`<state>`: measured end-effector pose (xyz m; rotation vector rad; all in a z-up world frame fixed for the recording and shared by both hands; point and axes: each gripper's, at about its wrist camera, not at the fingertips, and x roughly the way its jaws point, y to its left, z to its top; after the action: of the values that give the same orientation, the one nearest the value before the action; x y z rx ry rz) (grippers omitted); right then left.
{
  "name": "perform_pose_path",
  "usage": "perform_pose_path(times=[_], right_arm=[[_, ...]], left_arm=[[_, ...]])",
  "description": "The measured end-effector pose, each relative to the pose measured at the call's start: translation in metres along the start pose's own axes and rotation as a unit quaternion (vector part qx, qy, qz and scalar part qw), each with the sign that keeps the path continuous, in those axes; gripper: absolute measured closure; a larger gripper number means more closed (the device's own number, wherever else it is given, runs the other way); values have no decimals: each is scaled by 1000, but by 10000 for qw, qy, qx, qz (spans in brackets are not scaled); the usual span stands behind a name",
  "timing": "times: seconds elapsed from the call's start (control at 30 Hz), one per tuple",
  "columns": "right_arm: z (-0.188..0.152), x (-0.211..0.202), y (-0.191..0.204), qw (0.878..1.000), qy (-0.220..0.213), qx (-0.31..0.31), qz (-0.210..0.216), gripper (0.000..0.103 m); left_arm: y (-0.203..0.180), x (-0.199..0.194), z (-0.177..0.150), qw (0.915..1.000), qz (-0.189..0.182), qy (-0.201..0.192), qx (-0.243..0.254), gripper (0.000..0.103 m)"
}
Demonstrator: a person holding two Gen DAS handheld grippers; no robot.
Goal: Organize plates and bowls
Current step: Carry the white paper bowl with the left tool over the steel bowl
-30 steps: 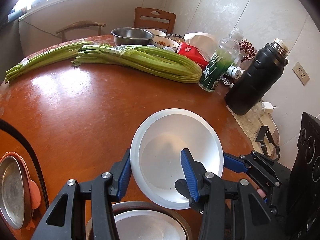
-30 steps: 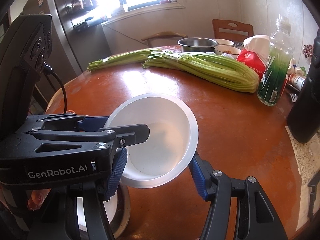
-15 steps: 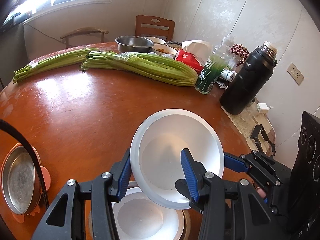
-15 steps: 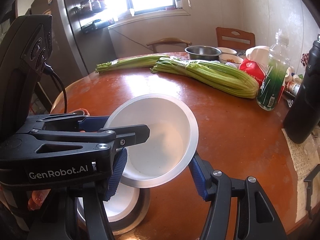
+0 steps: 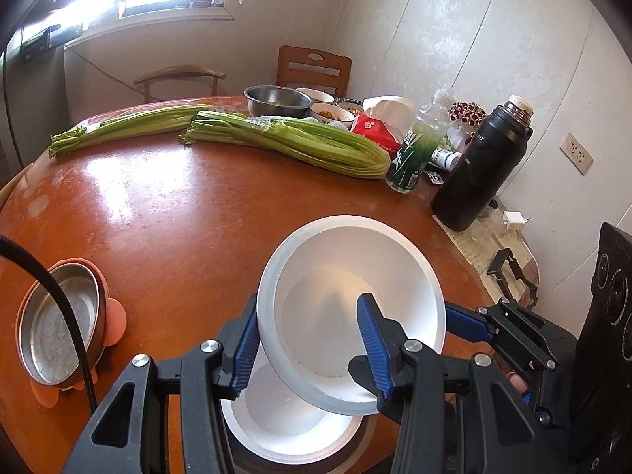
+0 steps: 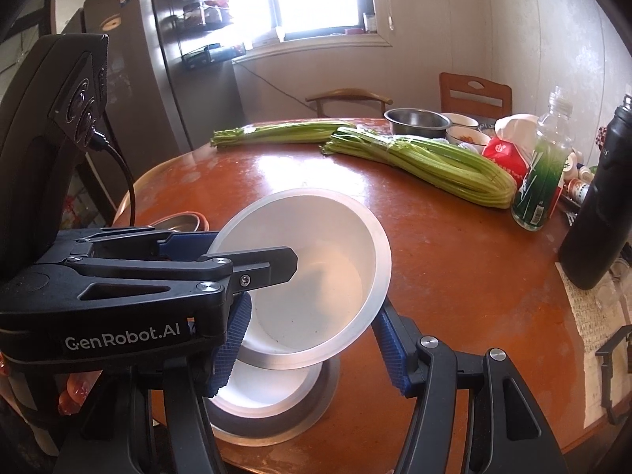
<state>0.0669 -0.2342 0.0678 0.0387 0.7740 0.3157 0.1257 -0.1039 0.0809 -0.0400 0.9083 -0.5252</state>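
A white bowl (image 5: pixel 351 276) hangs tilted above the table, carried by both grippers. My left gripper (image 5: pixel 308 308) is shut on its near wall, with one blue pad inside and the other outside. My right gripper (image 6: pixel 312 316) is shut on the bowl's (image 6: pixel 316 260) right side, and its blue finger (image 5: pixel 466 322) reaches the rim from the right in the left wrist view. Directly below, a second white bowl (image 5: pixel 292 426) rests inside a dark-rimmed dish (image 6: pixel 276 426) on the table near its front edge.
A steel plate on a pink tray (image 5: pixel 55 328) lies at the left. Two celery bundles (image 5: pixel 292 142) stretch across the far side of the round brown table (image 5: pixel 166 213). A green bottle (image 5: pixel 414 154), a black flask (image 5: pixel 482 170) and steel and ceramic bowls (image 5: pixel 276 98) stand at the far right.
Both grippers have lifted the white bowl and drawn it back together. The second white bowl beneath it has come into fuller view.
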Motion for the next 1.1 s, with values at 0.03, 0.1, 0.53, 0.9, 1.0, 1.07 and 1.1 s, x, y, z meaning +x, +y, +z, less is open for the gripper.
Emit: perform_pose_path(times=[0.03, 0.1, 0.53, 0.9, 1.0, 1.07, 1.1], right_arm=[[-1, -1, 2, 10000, 3, -6, 9, 39], [-4, -2, 6, 10000, 0, -34, 14, 39], [-13, -11, 32, 9997, -36, -225, 76, 38], [-25, -9, 37, 9997, 13, -228, 114, 38], [-30, -7, 38, 9997, 57, -218, 123, 38], [-32, -4, 37, 9996, 97, -219, 127, 38], [-34, -3, 38, 9996, 115, -213, 131, 38]], left_arm=[[1, -1, -2, 10000, 10, -5, -7, 55], [2, -6, -6, 10000, 37, -28, 0, 55], [11, -28, -26, 9998, 141, -129, -82, 55], [12, -30, -39, 9998, 170, -95, -75, 55], [14, -27, -44, 9998, 161, -54, -100, 55], [16, -25, -46, 9998, 148, -32, -116, 55], [17, -23, -48, 9998, 147, -7, -135, 55]])
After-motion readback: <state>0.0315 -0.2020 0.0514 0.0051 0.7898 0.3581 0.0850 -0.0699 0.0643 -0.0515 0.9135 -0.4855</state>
